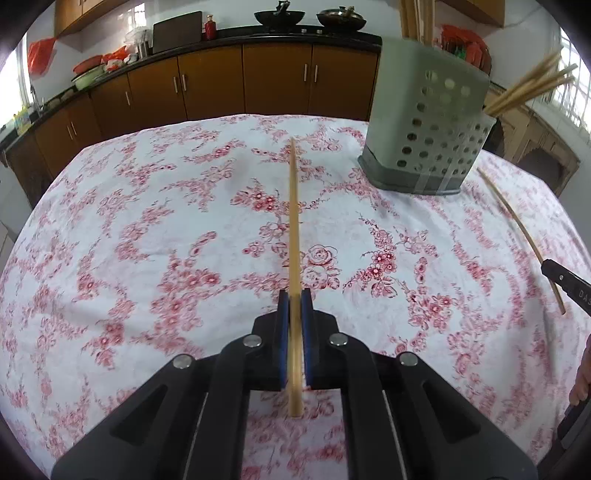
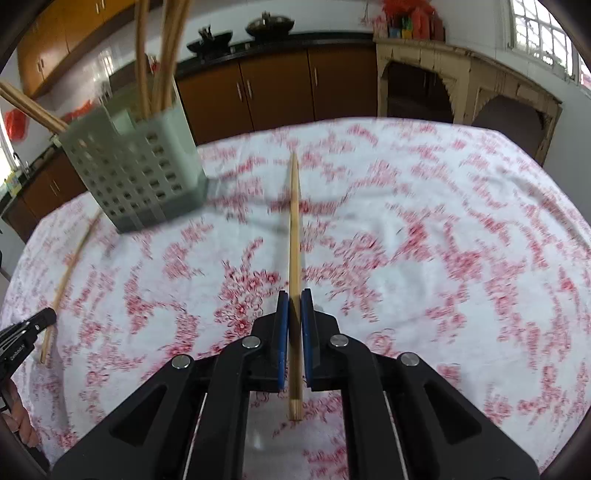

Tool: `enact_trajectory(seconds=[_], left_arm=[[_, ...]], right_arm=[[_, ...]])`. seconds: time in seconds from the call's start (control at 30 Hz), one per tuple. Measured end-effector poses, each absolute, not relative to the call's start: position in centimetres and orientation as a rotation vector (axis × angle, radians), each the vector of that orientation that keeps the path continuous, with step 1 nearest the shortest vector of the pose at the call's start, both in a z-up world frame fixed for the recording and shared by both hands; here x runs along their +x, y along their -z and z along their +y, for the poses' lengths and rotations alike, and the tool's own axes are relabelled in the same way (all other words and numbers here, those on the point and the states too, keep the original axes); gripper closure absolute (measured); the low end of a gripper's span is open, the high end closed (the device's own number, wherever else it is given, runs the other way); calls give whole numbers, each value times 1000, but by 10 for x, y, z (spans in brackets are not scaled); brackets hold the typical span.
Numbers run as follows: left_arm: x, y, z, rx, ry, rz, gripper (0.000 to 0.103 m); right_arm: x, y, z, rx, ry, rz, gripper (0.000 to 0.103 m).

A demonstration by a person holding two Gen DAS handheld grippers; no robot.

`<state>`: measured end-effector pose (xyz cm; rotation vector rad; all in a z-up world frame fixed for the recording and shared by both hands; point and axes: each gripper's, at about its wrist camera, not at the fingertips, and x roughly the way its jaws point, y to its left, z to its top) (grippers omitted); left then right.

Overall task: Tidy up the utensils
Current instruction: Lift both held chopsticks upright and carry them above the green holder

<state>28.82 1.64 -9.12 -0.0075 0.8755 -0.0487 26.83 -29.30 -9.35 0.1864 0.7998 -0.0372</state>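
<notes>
My left gripper (image 1: 294,295) is shut on a wooden chopstick (image 1: 293,221) that points forward over the floral tablecloth (image 1: 147,221). A grey perforated utensil holder (image 1: 428,133) stands ahead to the right, with several chopsticks (image 1: 532,92) leaning out of it. In the right wrist view my right gripper (image 2: 294,295) is shut on a second chopstick (image 2: 294,221), and the holder (image 2: 136,170) stands ahead to its left. Each gripper shows at the edge of the other's view: the right gripper (image 1: 546,264) with its chopstick (image 1: 517,221), the left gripper (image 2: 51,314) with its chopstick (image 2: 70,269).
Brown kitchen cabinets (image 1: 221,81) under a dark counter with woks (image 1: 279,16) run behind the table. A pale arched cabinet (image 2: 469,85) stands at the back right. A person's hand (image 1: 581,376) shows at the right edge.
</notes>
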Motion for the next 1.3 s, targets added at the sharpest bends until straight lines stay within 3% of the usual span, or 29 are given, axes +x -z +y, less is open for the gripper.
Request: enact_trajectory(seconds=[0.77,1.3], left_arm=[[240,-64,38,-65,114,475,95],[244,-87,32,-69,117,444,95]], right_arm=[[224,-45,-316,216,-6,409,95],[229,-58,-308,233,-39,399,96]])
